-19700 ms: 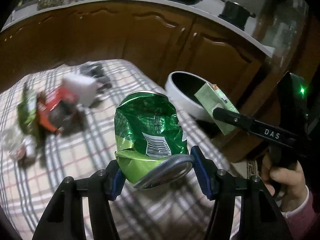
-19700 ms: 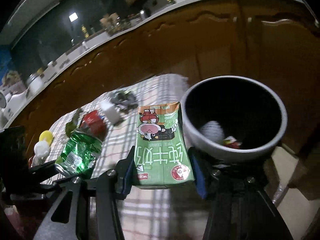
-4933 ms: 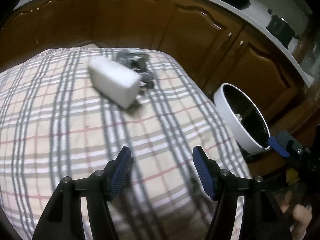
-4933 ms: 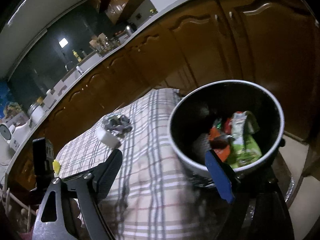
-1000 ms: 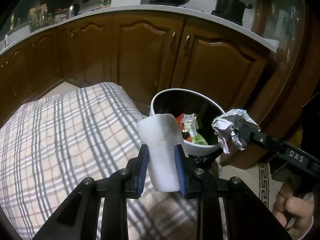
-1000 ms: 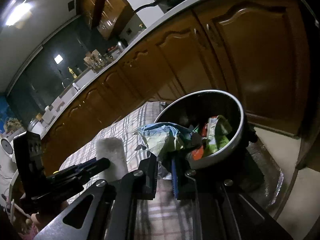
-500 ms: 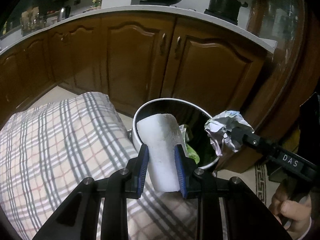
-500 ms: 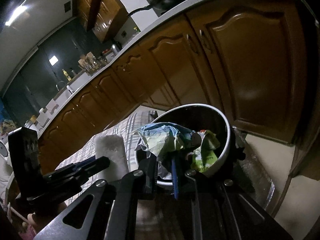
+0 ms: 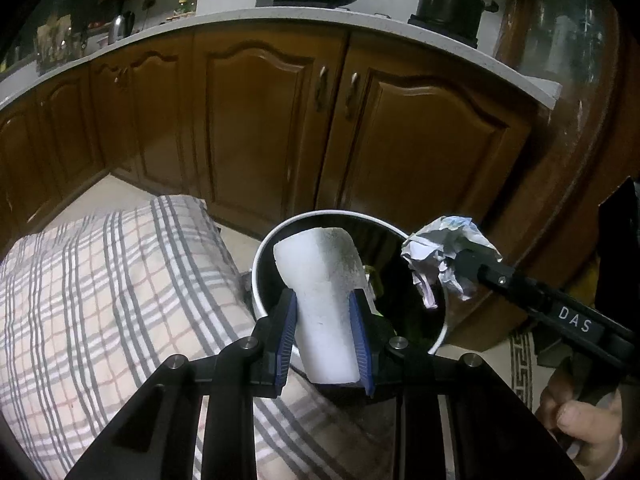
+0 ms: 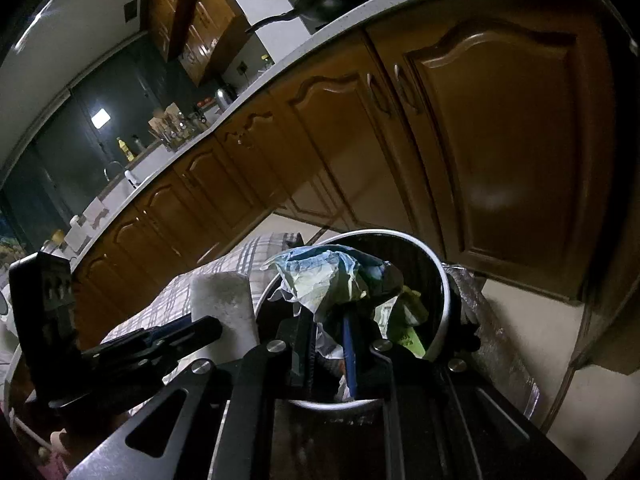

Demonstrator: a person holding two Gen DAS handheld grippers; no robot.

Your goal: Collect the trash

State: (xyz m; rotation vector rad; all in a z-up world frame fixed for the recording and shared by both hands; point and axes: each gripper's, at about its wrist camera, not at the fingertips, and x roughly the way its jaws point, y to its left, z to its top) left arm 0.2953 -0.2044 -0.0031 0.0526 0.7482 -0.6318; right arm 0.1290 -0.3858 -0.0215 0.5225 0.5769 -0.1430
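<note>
My left gripper [image 9: 323,334] is shut on a white foam block [image 9: 324,280] and holds it over the near rim of the round white bin [image 9: 276,236]. My right gripper [image 10: 330,344] is shut on a crumpled wad of paper [image 10: 324,276], held over the bin's opening [image 10: 444,280]. In the left wrist view the paper wad [image 9: 444,248] and the right gripper [image 9: 456,264] hang over the bin's right rim. The foam block [image 10: 222,296] shows at the left in the right wrist view. Green wrappers [image 10: 408,320] lie inside the bin.
A table with a checked cloth [image 9: 100,300] lies to the left of the bin. Brown cabinet doors [image 9: 260,120] stand close behind it. A patterned rug [image 9: 520,364] lies on the floor at the right.
Both grippers have moved forward over the bin with their loads. The bin now sits directly under the foam block and the paper wad.
</note>
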